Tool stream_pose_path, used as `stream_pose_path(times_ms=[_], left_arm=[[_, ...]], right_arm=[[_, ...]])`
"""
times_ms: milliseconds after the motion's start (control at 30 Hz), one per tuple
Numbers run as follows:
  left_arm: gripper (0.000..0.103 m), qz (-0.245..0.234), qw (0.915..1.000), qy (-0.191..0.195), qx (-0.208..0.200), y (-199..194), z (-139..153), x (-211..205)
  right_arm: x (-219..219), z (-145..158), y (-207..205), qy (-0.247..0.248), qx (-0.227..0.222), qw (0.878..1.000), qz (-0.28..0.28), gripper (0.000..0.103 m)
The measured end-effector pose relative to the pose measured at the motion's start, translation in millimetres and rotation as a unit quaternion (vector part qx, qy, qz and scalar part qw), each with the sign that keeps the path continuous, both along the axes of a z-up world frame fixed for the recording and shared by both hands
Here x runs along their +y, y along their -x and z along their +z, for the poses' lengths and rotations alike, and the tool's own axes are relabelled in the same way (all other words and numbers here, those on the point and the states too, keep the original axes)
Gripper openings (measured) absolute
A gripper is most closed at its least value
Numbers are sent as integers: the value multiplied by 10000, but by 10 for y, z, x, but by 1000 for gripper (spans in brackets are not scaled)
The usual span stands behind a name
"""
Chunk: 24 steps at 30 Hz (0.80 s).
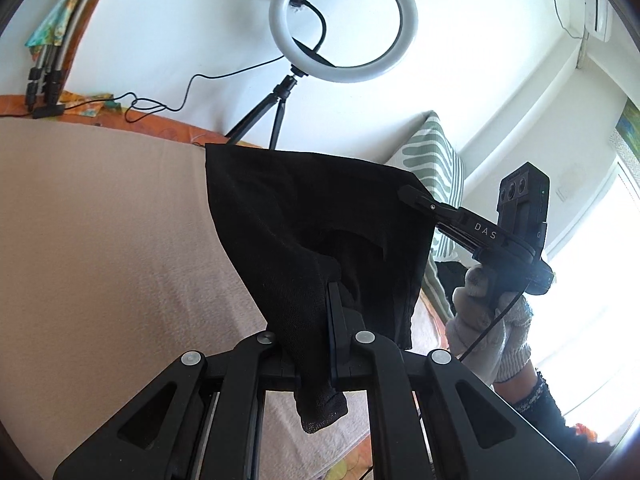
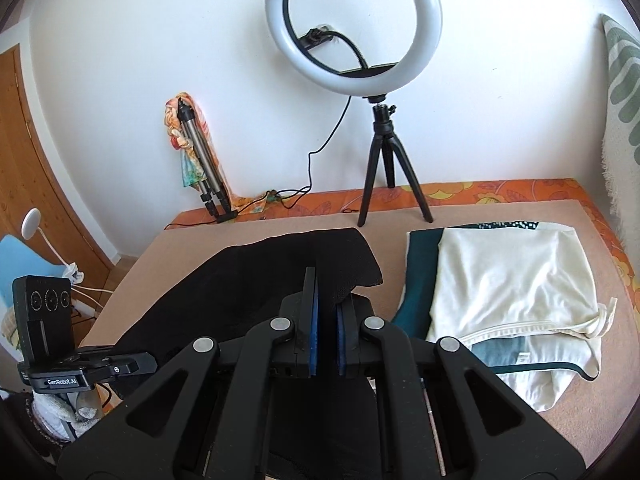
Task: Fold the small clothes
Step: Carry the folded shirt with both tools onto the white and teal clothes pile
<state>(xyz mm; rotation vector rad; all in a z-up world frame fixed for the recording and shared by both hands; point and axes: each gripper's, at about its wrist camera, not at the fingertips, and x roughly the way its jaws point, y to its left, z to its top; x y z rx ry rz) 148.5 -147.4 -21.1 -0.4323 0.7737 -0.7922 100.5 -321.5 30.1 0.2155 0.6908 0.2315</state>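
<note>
A small black garment (image 1: 320, 232) hangs in the air above the beige bed cover (image 1: 100, 240), stretched between both grippers. My left gripper (image 1: 332, 292) is shut on one edge of it, and a corner dangles below the fingers. My right gripper (image 1: 412, 196) is shut on the opposite upper corner, held by a gloved hand (image 1: 488, 320). In the right wrist view the black garment (image 2: 248, 280) drapes over and between the blue-padded fingers of my right gripper (image 2: 326, 300), and the left gripper's body (image 2: 80, 372) shows at lower left.
A ring light on a tripod (image 2: 384, 140) stands at the bed's far edge, with cables beside it. Folded white and teal clothes (image 2: 508, 292) lie on the right of the bed. A striped pillow (image 1: 436, 164) leans at the right. A folded tripod (image 2: 204, 168) leans on the wall.
</note>
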Motion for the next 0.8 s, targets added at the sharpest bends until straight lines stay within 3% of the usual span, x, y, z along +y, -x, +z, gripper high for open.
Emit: stream_pose_path(times_ms=[333,800], left_arm=[[7,-469,9975,-104,-514,-225,249,-898],[7,-770,9942,-401,-638,-730,140,-1872]], right_arm=[[-818,307,-57,287,-250,9983,-431,8],[-1809,165,-572,441,-172,9962,-730,8]])
